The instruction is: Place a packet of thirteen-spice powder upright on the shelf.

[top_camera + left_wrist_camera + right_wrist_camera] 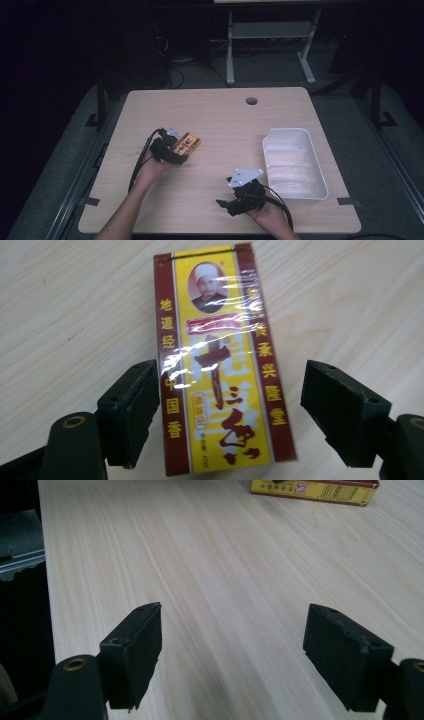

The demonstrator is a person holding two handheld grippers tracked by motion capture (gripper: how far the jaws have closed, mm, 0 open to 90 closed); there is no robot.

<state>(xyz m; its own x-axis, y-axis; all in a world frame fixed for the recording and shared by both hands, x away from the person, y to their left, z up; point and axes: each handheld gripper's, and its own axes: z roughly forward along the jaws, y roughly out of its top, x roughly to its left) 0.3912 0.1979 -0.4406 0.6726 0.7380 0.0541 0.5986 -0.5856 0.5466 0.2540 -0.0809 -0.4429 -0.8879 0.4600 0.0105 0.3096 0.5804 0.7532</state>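
Lying flat on the table, the box is a long, narrow pack in clear shiny wrap, with a yellow middle panel, dark red bands along both long sides, a small portrait near its far end and red and yellow Chinese characters down its length. It sits left of the table's middle, well apart from the white tray at the right.

The left tongs are open around the near end of the box: in the left gripper view one black jaw is just beside the red band (whether it touches I cannot tell), and the other jaw stands apart from the opposite edge, with bare wood between. The right tongs are open too, with nothing between them, above bare wood near the front edge of the table.

The left gripper view gives the printed face of the box in detail, which the high view shows as a small yellow patch beside the left tongs. The right gripper view shows a side of the box with a barcode, at the far top. The high view shows the tray with its compartments, the round hole near the far edge, and the right tongs with their grey plate.
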